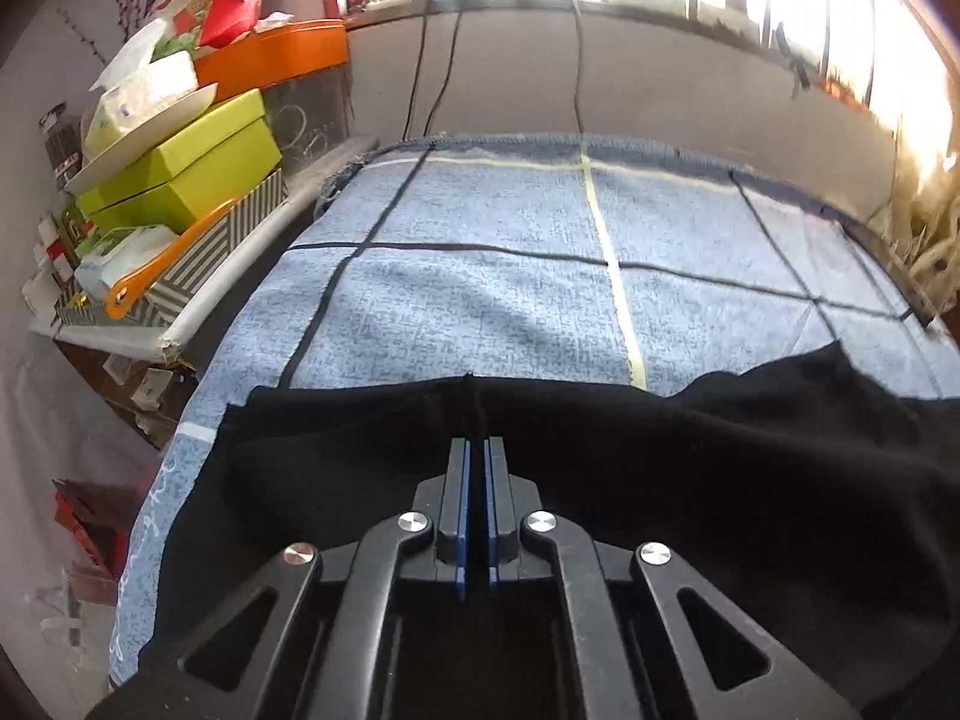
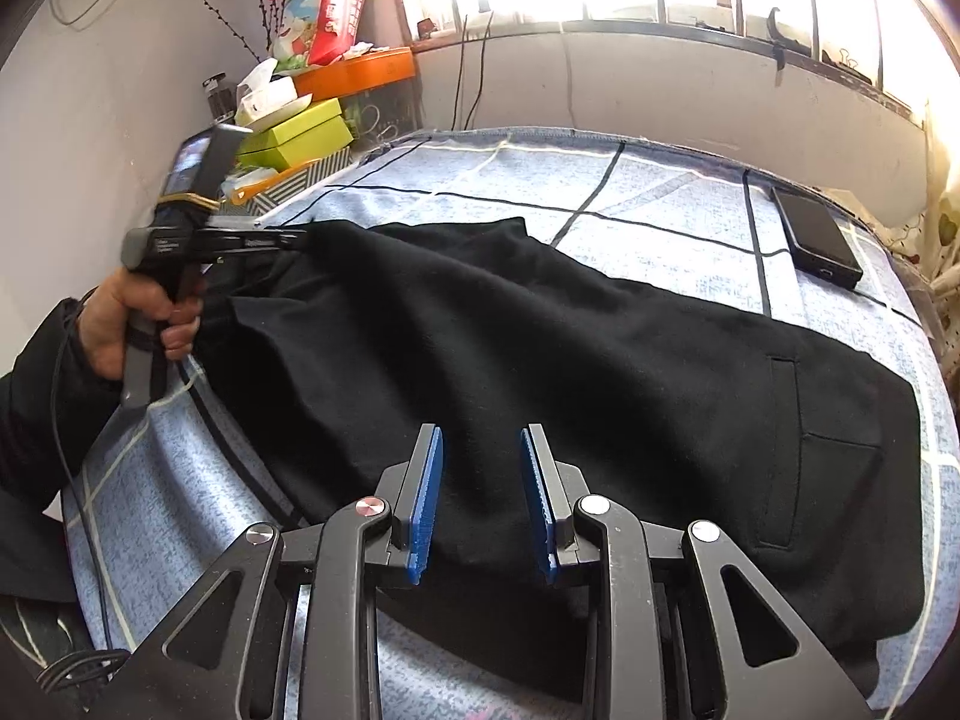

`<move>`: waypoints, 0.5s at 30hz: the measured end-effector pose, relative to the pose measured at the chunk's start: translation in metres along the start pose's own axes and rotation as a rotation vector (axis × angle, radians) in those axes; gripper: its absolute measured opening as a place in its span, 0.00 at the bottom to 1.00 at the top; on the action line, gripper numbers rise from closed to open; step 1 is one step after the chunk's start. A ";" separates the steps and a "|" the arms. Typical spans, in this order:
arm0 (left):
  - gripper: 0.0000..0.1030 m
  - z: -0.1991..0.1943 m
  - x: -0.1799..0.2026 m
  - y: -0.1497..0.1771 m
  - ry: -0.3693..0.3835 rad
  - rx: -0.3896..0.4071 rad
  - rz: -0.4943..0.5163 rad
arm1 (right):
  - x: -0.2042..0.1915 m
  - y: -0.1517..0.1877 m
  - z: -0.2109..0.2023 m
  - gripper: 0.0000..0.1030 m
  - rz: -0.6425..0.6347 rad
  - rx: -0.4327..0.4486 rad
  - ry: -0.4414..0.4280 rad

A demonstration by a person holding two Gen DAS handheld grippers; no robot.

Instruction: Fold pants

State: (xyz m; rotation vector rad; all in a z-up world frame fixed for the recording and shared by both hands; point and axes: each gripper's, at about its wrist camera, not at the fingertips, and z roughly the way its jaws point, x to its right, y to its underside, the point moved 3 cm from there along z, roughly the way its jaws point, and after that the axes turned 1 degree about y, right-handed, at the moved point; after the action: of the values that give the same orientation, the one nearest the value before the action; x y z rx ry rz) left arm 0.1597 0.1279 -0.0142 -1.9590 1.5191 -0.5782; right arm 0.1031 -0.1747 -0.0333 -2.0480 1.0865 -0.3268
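Black pants (image 2: 540, 360) lie across a blue checked bedspread (image 2: 660, 210), legs to the left, waist and back pocket to the right. My left gripper (image 1: 477, 441) is shut on the pants' leg end (image 1: 420, 420), the blue pads pinching the fabric at a seam. It also shows in the right wrist view (image 2: 294, 237), held by a hand at the left, gripping the raised leg end. My right gripper (image 2: 480, 438) is open and empty, hovering just above the middle of the pants.
A black phone (image 2: 816, 237) lies on the bedspread at the far right. A shelf at the left holds green boxes (image 1: 192, 168), an orange tray (image 1: 282, 54) and tissue packs. A wall and window run behind the bed.
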 end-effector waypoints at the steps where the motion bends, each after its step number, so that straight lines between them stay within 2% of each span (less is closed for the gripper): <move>1: 0.05 -0.008 -0.007 0.001 0.008 0.022 -0.025 | 0.001 0.000 -0.001 0.27 0.003 0.001 0.002; 6: 0.04 -0.064 -0.062 0.022 0.045 0.134 -0.184 | 0.006 0.005 -0.012 0.27 0.031 0.015 0.020; 8: 0.04 -0.076 -0.081 0.035 0.066 0.146 -0.228 | 0.008 0.008 -0.016 0.27 0.041 0.016 0.029; 12: 0.05 -0.071 -0.098 0.068 0.079 0.082 -0.245 | 0.014 0.018 -0.024 0.27 0.088 0.012 0.052; 15: 0.05 -0.063 -0.102 0.077 0.112 0.040 -0.297 | 0.024 0.027 -0.031 0.27 0.149 0.009 0.078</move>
State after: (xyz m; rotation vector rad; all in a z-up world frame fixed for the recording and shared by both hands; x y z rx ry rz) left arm 0.0381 0.2015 -0.0187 -2.1685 1.2758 -0.8488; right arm 0.0849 -0.2187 -0.0359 -1.9475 1.2748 -0.3370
